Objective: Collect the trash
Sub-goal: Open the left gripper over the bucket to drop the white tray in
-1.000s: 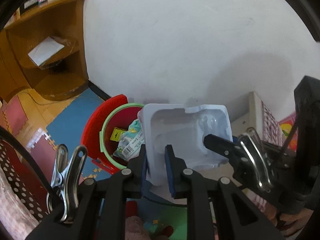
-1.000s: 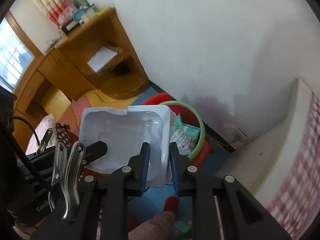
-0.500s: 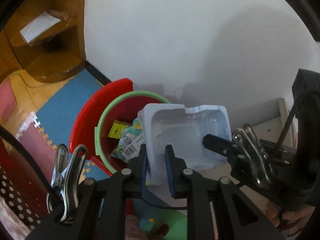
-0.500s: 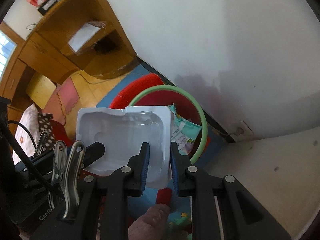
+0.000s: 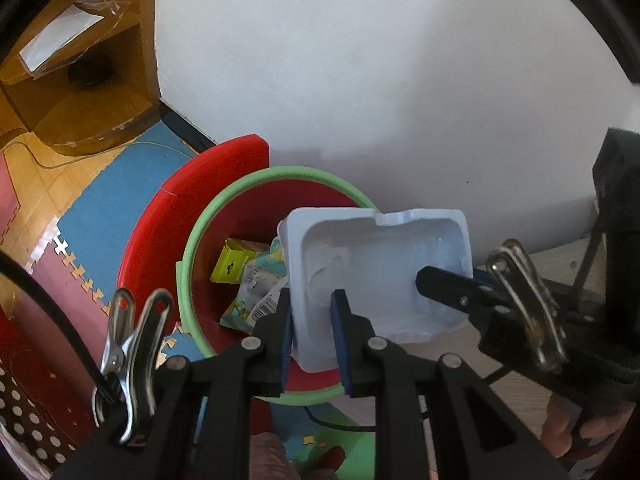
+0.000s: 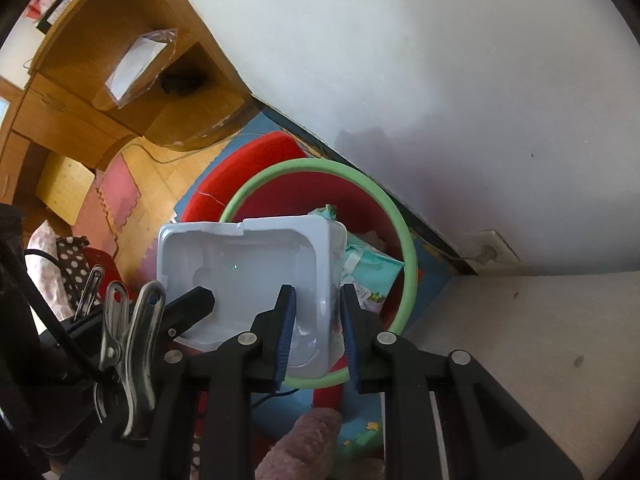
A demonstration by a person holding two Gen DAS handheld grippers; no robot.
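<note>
A white plastic tray hangs over a red bin with a green rim. My left gripper is shut on the tray's left wall. My right gripper is shut on its right wall. The tray also shows in the right wrist view, above the same bin. Inside the bin lie a yellow carton and printed wrappers, one also showing in the right wrist view.
A white wall stands just behind the bin. A wooden shelf unit holding a plastic-wrapped paper is to the far left. Foam floor mats cover the floor. A pale table top is at right.
Both grippers have carried the tray forward and down, so it now sits over the bin's opening. The bin looks larger and nearer. Both grips stay the same.
</note>
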